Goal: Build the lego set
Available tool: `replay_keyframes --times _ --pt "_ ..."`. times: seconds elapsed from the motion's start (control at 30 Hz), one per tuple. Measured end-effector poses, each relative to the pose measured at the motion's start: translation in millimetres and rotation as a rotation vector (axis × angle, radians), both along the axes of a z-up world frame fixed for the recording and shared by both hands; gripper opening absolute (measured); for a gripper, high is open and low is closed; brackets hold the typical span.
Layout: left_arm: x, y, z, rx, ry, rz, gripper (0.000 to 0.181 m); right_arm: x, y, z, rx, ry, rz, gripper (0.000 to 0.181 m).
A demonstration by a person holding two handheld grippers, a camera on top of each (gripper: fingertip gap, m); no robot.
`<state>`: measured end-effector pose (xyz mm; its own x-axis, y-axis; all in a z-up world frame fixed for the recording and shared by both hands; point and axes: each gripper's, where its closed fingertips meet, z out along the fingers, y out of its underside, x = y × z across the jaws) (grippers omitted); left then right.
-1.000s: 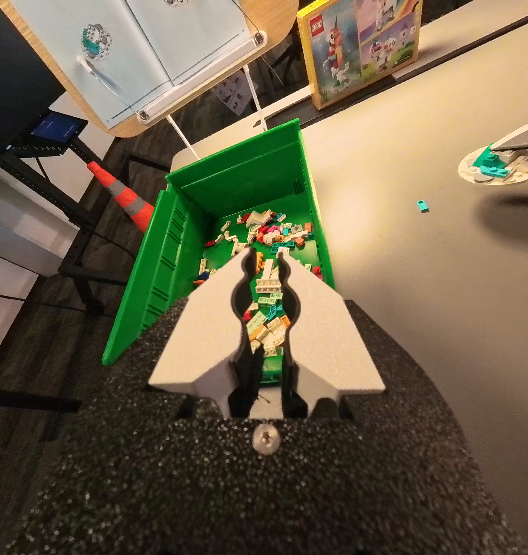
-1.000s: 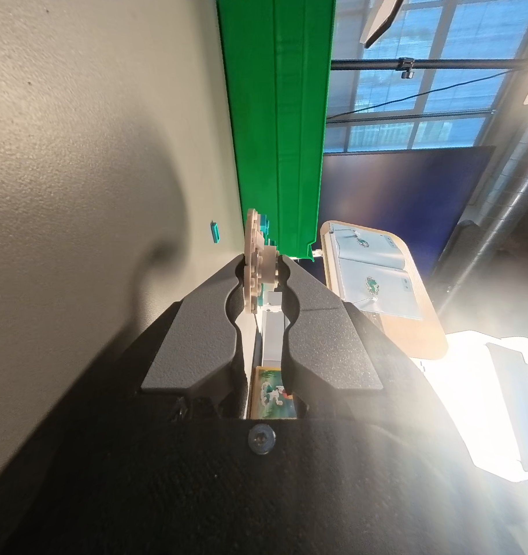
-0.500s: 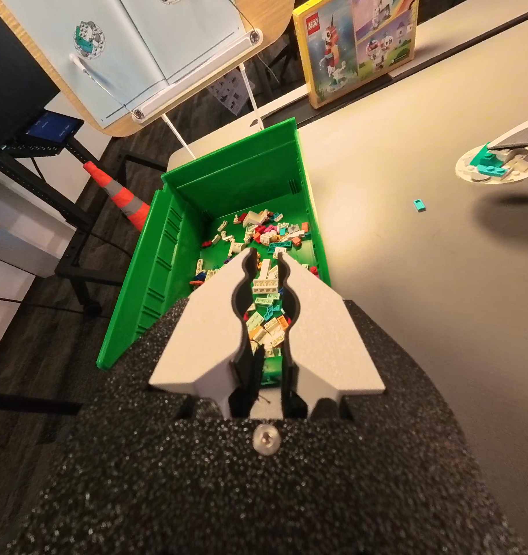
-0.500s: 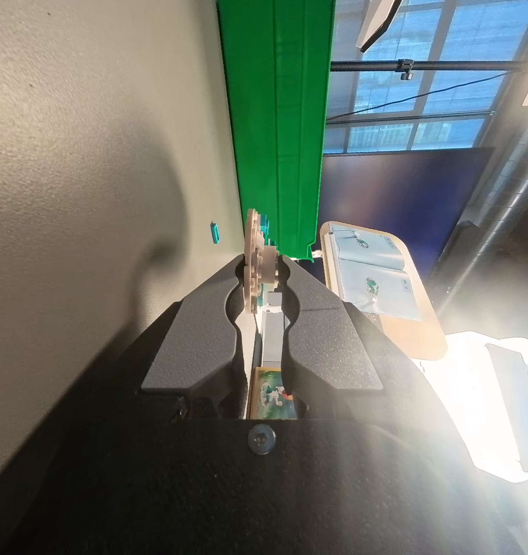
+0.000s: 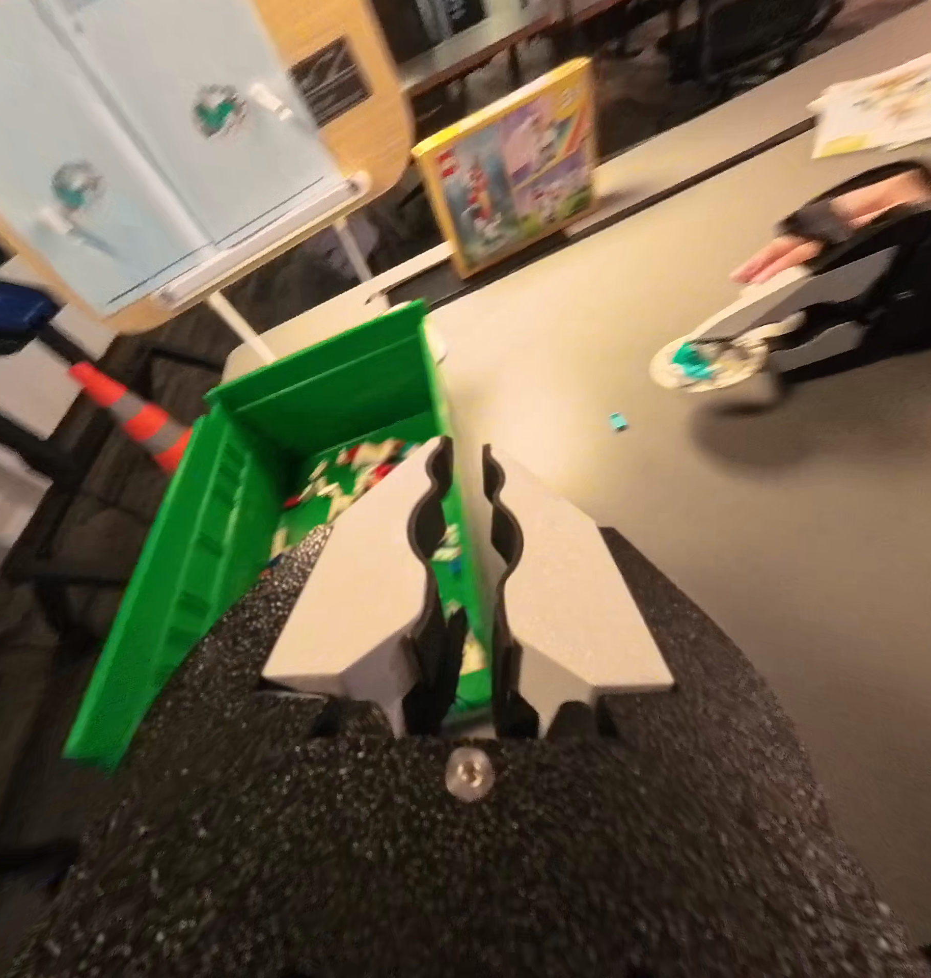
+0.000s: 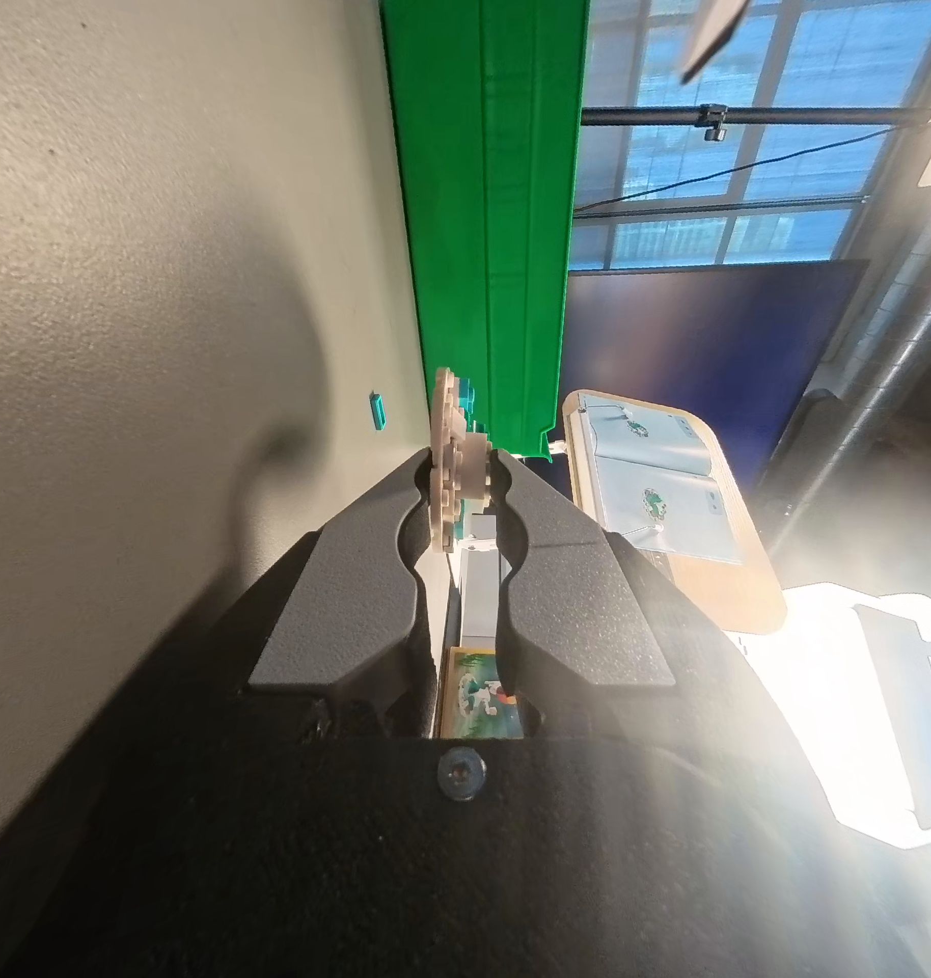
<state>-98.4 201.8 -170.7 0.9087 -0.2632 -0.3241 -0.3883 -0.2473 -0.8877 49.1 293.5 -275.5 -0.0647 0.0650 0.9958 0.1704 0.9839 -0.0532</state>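
My left gripper (image 5: 466, 450) is open a little and empty. It hangs over the right wall of the green bin (image 5: 199, 555), which holds several loose lego pieces (image 5: 357, 476). This view is blurred. My right gripper (image 6: 461, 460) is shut on a round tan plate assembly (image 6: 447, 450) with teal pieces on it, held on edge above the table. The assembly (image 5: 712, 360) and the right gripper (image 5: 802, 301) also show at the right of the left wrist view. A small teal piece (image 5: 618, 422) lies on the table between the bin and the assembly; it also shows in the right wrist view (image 6: 377, 411).
The lego box (image 5: 511, 169) stands at the table's far edge. An open instruction booklet (image 5: 162, 132) sits on a wooden stand behind the bin. An orange cone (image 5: 130, 418) is on the floor to the left. Papers (image 5: 886, 106) lie at the far right.
My left gripper has swung up and to the right, from over the bin's pieces to over its right wall. The right gripper and its assembly have stayed still.
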Motion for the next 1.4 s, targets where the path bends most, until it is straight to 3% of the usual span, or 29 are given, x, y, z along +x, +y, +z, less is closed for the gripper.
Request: replay_keyframes --times 0.03,0.2,0.3,0.53,0.77,0.93,1.1,1.23,1.4 --pt "18.9 0.0 2.1 0.012 -0.010 -0.061 0.008 0.0 0.3 0.1 -0.001 0.001 -0.001 0.019" --pt "117.3 7.3 -17.4 -0.043 -0.096 -0.375 0.011 0.6 3.4 3.9 -0.016 0.022 -0.009 0.019" --pt "145.4 25.9 -35.9 -0.013 -0.068 -0.427 0.022 1.6 3.9 6.7 -0.038 0.037 -0.006 0.019" --pt "157.7 75.1 -69.1 0.224 0.270 -0.492 0.040 5.9 1.3 15.1 -0.197 0.077 0.050 0.017" --pt "161.9 83.1 -75.4 0.370 0.482 -0.546 0.045 12.7 8.5 16.4 -0.273 0.079 0.068 0.019" --pt "163.6 85.7 -87.9 0.340 0.359 -0.592 0.047 15.5 -8.2 16.6 -0.380 0.051 0.175 0.018" --pt "171.9 81.3 -93.7 0.404 0.402 -0.628 0.018 17.3 -22.0 18.1 -0.476 0.029 0.247 0.018" --pt "169.2 82.2 -91.8 0.422 0.449 -0.583 0.013 17.5 -23.6 18.9 -0.494 0.031 0.253 0.019" --pt "137.5 105.2 -101.1 0.308 0.629 -0.343 0.012 7.5 -1.7 13.3 -0.457 0.046 0.080 0.033"
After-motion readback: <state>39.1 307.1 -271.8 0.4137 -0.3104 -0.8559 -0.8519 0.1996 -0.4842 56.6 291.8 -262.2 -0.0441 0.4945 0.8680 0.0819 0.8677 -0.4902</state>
